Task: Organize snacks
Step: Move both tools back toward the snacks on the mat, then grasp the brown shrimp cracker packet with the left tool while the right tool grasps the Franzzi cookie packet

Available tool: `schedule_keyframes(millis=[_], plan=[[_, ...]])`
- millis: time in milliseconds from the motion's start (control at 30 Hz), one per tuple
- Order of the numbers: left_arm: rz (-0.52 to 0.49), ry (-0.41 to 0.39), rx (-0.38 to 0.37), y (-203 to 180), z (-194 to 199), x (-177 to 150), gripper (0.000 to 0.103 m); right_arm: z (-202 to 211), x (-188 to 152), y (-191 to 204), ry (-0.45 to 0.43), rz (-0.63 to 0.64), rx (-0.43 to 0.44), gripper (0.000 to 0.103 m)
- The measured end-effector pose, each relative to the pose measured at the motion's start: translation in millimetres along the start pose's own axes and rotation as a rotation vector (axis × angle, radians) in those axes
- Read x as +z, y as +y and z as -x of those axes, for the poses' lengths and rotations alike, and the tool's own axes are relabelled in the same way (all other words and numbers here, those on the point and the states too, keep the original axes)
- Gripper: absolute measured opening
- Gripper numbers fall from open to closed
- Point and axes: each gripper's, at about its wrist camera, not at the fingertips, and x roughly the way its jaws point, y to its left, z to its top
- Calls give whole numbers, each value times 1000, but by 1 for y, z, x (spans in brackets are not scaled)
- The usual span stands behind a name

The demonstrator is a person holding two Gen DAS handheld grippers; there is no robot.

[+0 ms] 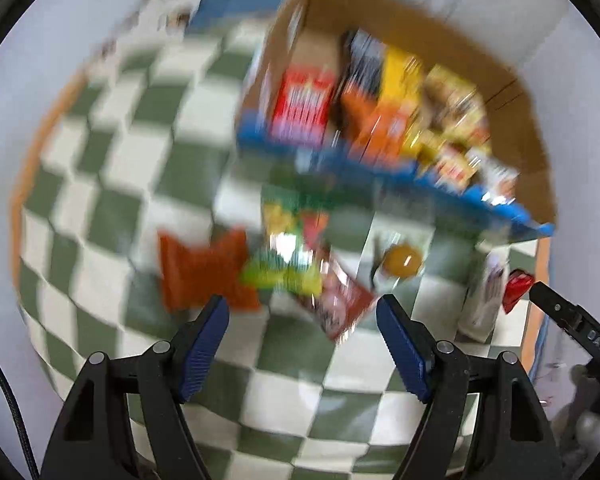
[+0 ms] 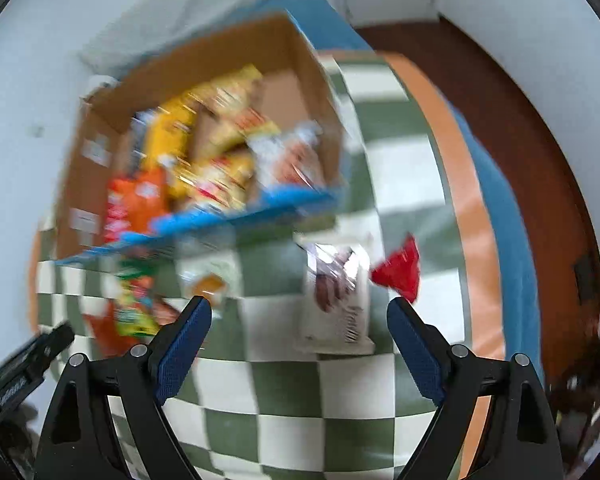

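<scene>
Both hover over checkered cloth (image 1: 100, 208) | left gripper (image 1: 302, 320) fingers wide, empty | right gripper (image 2: 299, 322) fingers wide, empty

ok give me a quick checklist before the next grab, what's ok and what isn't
1. Left gripper open, holding nothing: ok.
2. Right gripper open, holding nothing: ok.
3. Brown cardboard box with blue front edge open on top, snacks inside: ok.
4. Loose snacks on the green and white checked cloth: orange packet, white packet, small red wrapper: not ok, not boxed yet.
5. Image sharpness for aiming: not ok, both views blurred.
6. Room left in box: cannot tell.
</scene>
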Motion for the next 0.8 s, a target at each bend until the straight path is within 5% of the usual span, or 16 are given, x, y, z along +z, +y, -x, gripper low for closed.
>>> schedule_keyframes(millis=[233, 333, 433, 500, 667, 800], plan=[[275, 248, -151, 4, -90, -7, 75, -74, -2, -26, 107, -34, -54, 92], [353, 257, -150, -3, -113, 0, 75, -88, 0, -32, 109, -24, -76, 92], [369, 235, -69, -11, -131, 5, 75, -97, -1, -38, 117, -26, -79, 91], [350, 224, -36, -15, -137, 2, 69, -105, -3, -42, 137, -34, -67, 88], [166, 178, 33, -35, -127, -14, 57, -110, -14, -42, 141, -15, -2, 54], [-25, 179, 90, -42, -119, -45, 57, -109, -31, -30, 167, 49, -15, 50]])
